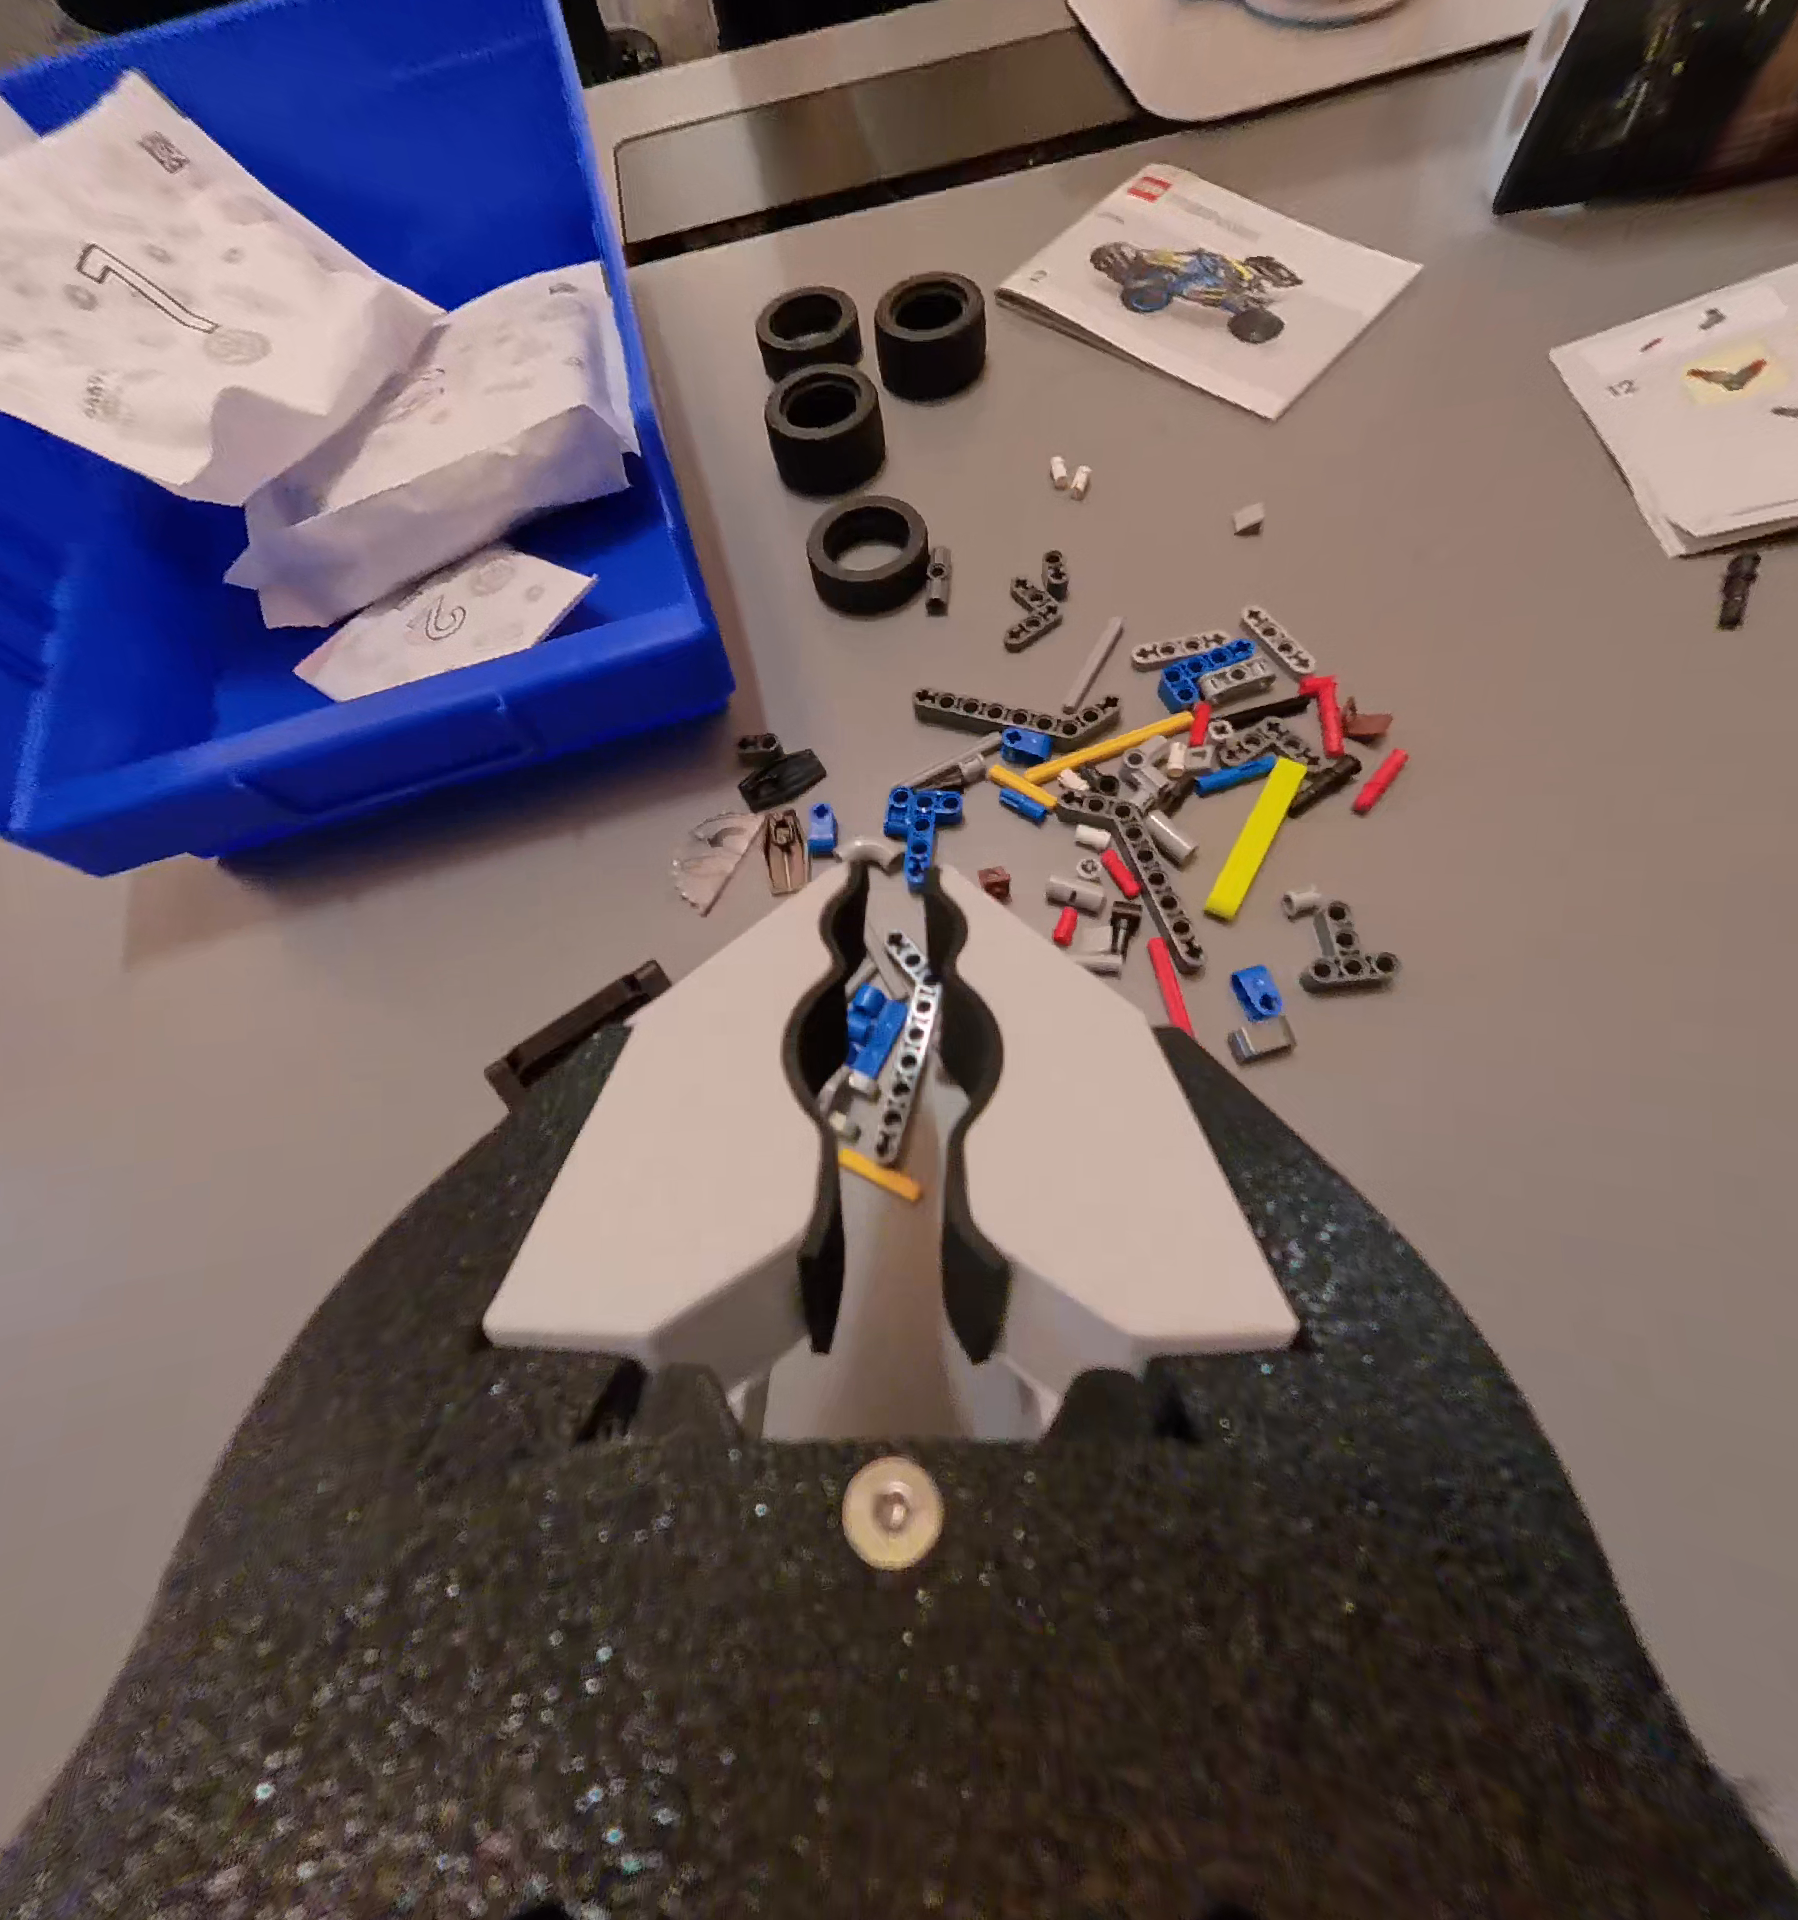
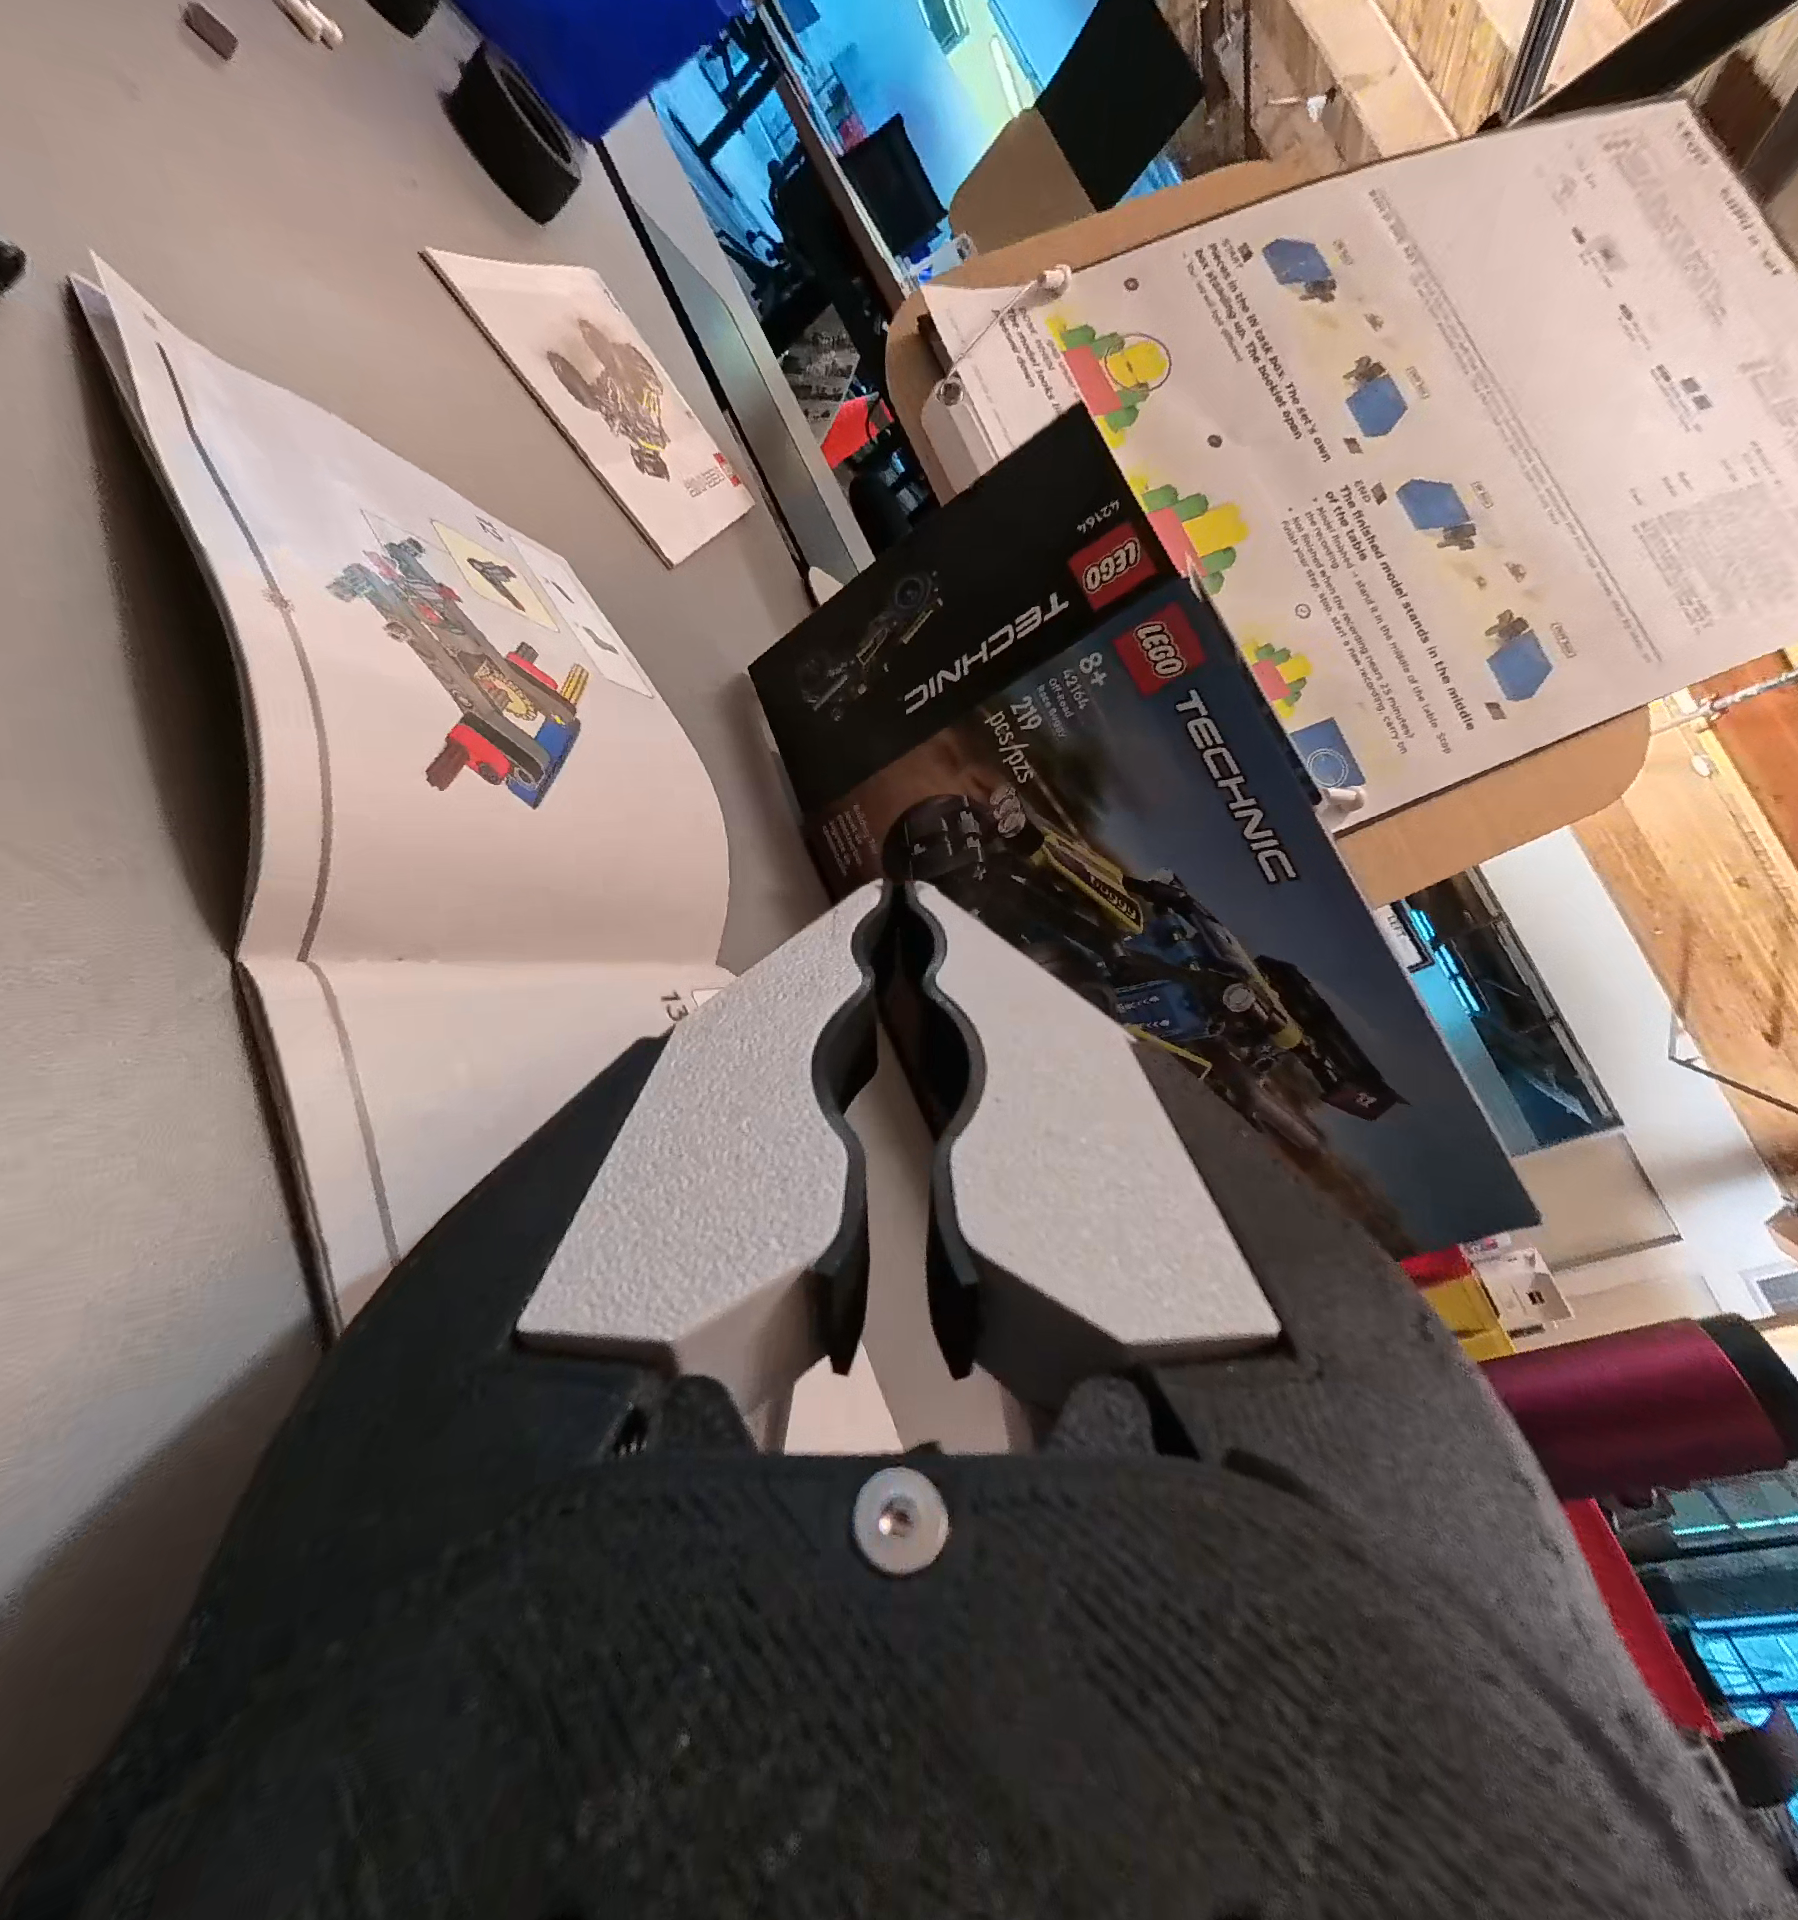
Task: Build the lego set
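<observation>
L gripper (image 1: pixel 893 883) clamps a holey grey/blue lego assembly (image 1: pixel 895 1039), mostly hidden btwn pads; R gripper (image 2: pixel 897 894) pinched closed, empty.

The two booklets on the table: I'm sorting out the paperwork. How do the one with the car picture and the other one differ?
The car-cover booklet lies closed and flat; the open booklet is spread, its pages arching up. The closed one shows a finished buggy; the open one shows a partial assembly step. The closed one sits nearer the tyres; the open one lies nearer the set's box. Both rest on the grey table.
</observation>
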A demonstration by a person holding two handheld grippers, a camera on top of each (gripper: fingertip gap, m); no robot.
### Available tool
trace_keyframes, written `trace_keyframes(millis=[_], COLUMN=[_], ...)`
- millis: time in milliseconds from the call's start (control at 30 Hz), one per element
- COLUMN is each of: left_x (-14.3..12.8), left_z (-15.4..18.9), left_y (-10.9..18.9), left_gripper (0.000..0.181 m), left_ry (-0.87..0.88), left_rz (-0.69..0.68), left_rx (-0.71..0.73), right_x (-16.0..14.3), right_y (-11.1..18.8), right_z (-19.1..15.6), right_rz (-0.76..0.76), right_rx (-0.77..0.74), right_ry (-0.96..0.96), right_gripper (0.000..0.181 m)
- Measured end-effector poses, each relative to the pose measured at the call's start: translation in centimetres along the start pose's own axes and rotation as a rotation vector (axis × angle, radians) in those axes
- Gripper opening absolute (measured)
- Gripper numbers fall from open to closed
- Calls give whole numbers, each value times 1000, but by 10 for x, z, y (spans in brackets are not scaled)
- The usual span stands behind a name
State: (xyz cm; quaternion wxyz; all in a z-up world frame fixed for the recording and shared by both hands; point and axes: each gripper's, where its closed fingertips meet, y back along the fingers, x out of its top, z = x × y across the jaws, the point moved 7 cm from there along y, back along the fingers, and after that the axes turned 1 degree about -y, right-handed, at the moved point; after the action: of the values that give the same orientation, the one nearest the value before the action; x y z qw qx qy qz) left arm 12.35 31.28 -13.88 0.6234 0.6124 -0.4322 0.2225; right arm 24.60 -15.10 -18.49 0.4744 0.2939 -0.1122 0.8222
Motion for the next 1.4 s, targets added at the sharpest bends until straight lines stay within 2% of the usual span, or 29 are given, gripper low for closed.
trace_keyframes(millis=[200,333,433,533,733,833,1100,1233,1400], left_x=[-12,-26,-38,-46,-51,-54,-44,-26,1], left_z=[2,8,6,2,-2,-2,-24,-24,-13], left_y=[13,6,0,-3,-2,2,-2,-14,-37], left_gripper=[10,19,23,22,21,20,18,17,15], left_ry=[-41,-93,-152,-135,-63,-104,-91,-165,-190], left_rz=[-73,-146,-201,-243,-243,-255,-214,-179,-50], left_rx=[12,-95,-112,-95,-135,-147,-83,-95,-145], right_x=[1,3,2,0,-3,-2,-3,-1,3], right_y=[3,7,11,15,9,9,12,9,11], right_z=[4,0,-1,0,-7,-9,-6,-11,-14], right_rz=[10,10,-22,-51,-93,-95,-93,-89,-53], right_rx=[-28,-29,-66,-108,-77,-73,-89,-59,-49], right_ry=[-14,10,62,103,151,178,143,176,191], right_gripper=[0,0,0,0,0,0,0,0,0])
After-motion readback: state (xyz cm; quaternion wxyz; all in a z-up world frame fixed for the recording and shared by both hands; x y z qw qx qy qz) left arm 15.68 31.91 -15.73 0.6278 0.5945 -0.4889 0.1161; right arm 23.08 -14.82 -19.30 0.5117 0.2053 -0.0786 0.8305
